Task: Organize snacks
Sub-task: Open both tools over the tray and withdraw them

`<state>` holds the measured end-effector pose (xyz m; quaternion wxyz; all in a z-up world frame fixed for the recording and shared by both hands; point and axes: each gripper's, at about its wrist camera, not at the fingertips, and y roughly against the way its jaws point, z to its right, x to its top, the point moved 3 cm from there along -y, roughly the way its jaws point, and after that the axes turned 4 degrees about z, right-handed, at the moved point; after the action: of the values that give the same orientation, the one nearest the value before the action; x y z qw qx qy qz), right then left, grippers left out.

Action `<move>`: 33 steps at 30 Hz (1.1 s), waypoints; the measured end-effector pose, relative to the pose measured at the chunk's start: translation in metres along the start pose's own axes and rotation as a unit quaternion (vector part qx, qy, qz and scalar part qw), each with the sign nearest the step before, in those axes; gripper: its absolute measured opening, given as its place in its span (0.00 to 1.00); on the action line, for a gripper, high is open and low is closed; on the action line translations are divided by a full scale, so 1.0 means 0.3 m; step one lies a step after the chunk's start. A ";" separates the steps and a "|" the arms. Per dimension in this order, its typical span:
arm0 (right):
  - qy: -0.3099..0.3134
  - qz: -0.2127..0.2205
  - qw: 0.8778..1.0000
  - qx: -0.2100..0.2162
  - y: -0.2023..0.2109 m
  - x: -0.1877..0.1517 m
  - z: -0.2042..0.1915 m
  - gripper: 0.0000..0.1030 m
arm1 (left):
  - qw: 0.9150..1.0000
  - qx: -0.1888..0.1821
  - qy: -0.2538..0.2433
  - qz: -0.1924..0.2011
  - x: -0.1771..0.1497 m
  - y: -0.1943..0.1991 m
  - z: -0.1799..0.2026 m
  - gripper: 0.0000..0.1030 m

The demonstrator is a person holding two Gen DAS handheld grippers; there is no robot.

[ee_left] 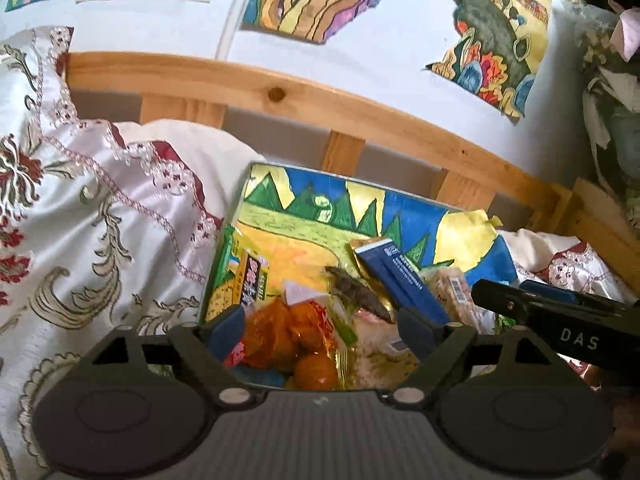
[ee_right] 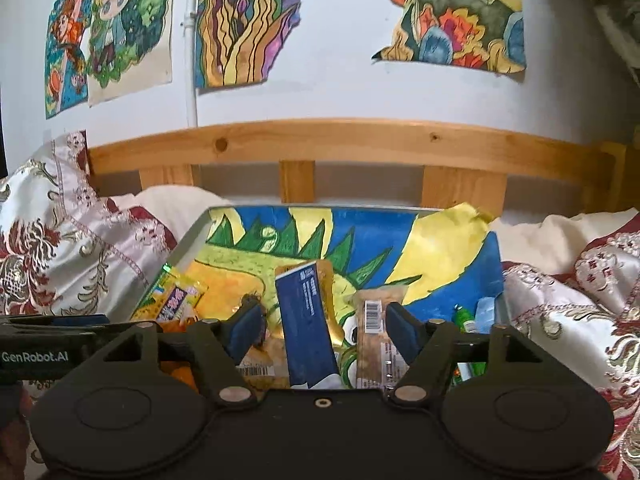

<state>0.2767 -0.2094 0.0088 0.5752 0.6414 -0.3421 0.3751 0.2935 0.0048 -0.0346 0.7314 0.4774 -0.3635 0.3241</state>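
A shallow tray (ee_right: 191, 236) lined with a painted paper sheet sits on the bed and holds the snacks. My right gripper (ee_right: 325, 330) is open above it. A dark blue packet (ee_right: 306, 320) lies between its fingers, with neither pad touching it. A clear barcoded bar (ee_right: 372, 332) lies just inside the right finger. At the tray's left is a green-yellow packet (ee_right: 176, 298). My left gripper (ee_left: 320, 328) is open over a bag of orange balls (ee_left: 288, 334), apart from it. The blue packet (ee_left: 400, 280) and the green-yellow packet (ee_left: 240, 276) also show there.
An embroidered white and red bedspread (ee_left: 92, 216) surrounds the tray. A wooden bed rail (ee_right: 340, 140) runs behind it, under a wall hung with paintings. A green tube (ee_right: 466, 316) lies in the tray's right corner. The right gripper's black body (ee_left: 568, 320) crosses the left wrist view.
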 end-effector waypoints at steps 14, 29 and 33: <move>-0.011 0.027 1.000 -0.001 0.101 0.025 0.000 0.90 | 1.000 0.004 0.003 0.025 0.021 0.077 0.019 0.99; -0.047 0.014 0.998 -0.032 0.265 -0.113 0.035 0.99 | 0.998 0.052 -0.016 0.012 -0.092 0.184 0.014 1.00; -0.053 0.010 0.997 -0.046 0.311 -0.154 0.046 0.99 | 0.998 0.054 -0.032 -0.002 -0.132 0.215 0.022 1.00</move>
<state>0.1742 -0.2325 0.0125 0.5816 0.6294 -0.3956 0.3303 0.2182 0.0150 -0.0362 0.6929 0.5274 -0.3679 0.3261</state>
